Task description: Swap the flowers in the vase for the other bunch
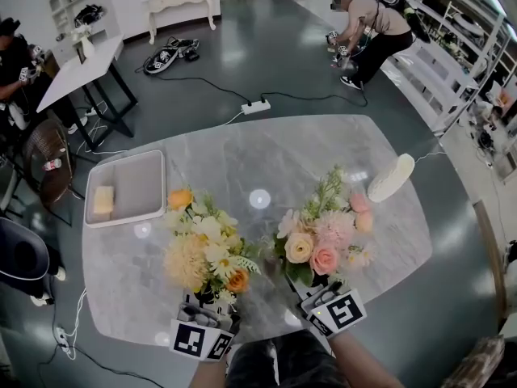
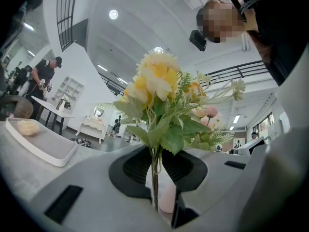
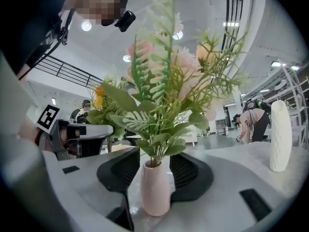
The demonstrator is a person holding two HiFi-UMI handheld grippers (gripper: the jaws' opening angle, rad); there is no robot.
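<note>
By the table (image 1: pixel 242 156) — left claw (image 2: pixel 155 178) level, gripping stems (image 2: pixel 154 161).

A grey marble table (image 1: pixel 242 160) fills the middle. At its left edge sits a white tray (image 1: pixel 133 186) with a pale yellow block (image 1: pixel 103 200) at the tray's left end. Near the table's right edge stands a tall white ribbed piece (image 1: pixel 391 178). On the floor beyond its far edge lies a white power strip (image 1: pixel 256 106). Farther off to the right, a person (image 1: pixel 367 31) bends low.

The left hand-held gripper (image 2: pixel 155 172) clamps the yellow bunch (image 2: pixel 157 83) by its stems, white tray (image 2: pixel 44 146) at left.
</note>
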